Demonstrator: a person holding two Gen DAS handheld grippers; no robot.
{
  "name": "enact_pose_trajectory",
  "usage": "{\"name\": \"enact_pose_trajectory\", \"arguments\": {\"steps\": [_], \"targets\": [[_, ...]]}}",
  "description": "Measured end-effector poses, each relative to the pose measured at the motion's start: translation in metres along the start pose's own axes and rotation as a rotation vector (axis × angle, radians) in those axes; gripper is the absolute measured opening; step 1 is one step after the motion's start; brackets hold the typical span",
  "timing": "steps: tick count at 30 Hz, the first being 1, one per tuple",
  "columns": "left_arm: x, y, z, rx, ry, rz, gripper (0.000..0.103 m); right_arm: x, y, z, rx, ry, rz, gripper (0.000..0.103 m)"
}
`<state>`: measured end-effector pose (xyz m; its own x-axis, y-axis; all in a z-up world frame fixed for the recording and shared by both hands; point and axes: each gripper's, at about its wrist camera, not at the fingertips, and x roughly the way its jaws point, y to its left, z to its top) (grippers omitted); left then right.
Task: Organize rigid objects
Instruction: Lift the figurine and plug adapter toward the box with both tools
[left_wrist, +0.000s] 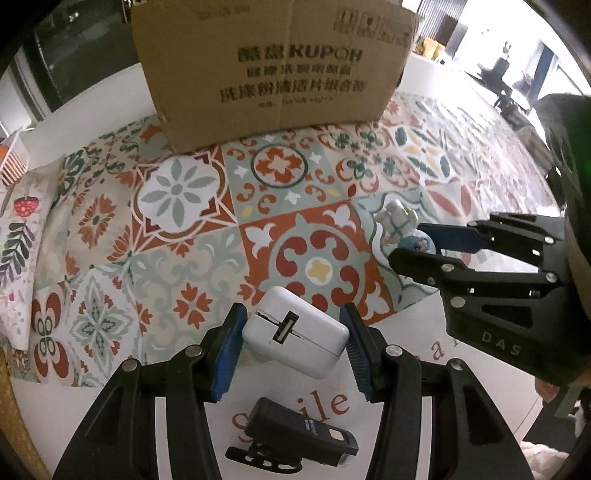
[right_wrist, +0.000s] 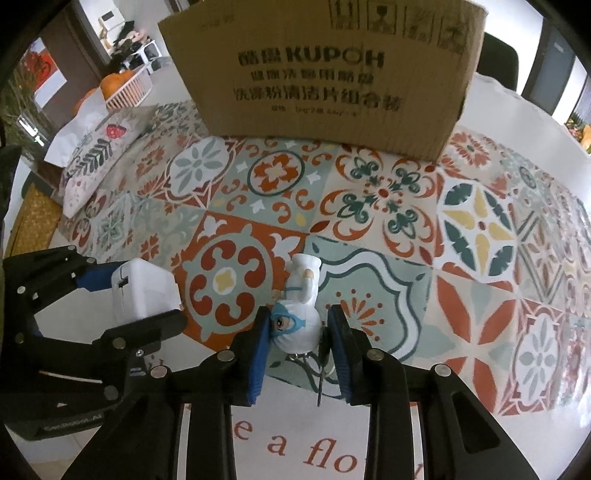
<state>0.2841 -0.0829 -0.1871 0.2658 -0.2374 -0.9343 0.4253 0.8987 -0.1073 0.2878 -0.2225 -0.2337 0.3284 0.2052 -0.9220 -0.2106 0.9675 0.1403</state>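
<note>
Left tool (left_wrist: 293, 341): I have it clamped on the white charger (left_wrist: 295, 332), a hard, light, slick block, held by its flat sides.
Right tool (right_wrist: 297, 332): clamped on the small figurine (right_wrist: 301, 306); rigid, likely brittle.
Below left tool: black clip-on device (left_wrist: 303, 435) on the counter (left_wrist: 424, 369).
Ahead: cardboard box (right_wrist: 325, 81), path unobstructed.

White square charger (left_wrist: 295, 334) with a cracked face and a dark USB slot, tilted, clamped between blue pads above the patterned mat's edge. Small white-suited figurine (right_wrist: 299, 314) with a blue hood, lying head-down, squeezed between pads. Black clip-on device (left_wrist: 303, 435) flat below. Brown cardboard box (right_wrist: 325, 74) upright behind.
</note>
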Motion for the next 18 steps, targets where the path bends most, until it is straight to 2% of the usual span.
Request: {"name": "enact_pose_trajectory", "arguments": {"steps": [9, 18], "targets": [[-0.029, 0.005, 0.007, -0.018, -0.074, 0.000, 0.051, -0.028, 0.002, 0.007, 0.030, -0.057, 0.005, 0.032], [-0.058, 0.002, 0.028, -0.018, -0.168, 0.015, 0.051, -0.060, 0.001, 0.022, 0.045, -0.141, -0.016, 0.032]]}}
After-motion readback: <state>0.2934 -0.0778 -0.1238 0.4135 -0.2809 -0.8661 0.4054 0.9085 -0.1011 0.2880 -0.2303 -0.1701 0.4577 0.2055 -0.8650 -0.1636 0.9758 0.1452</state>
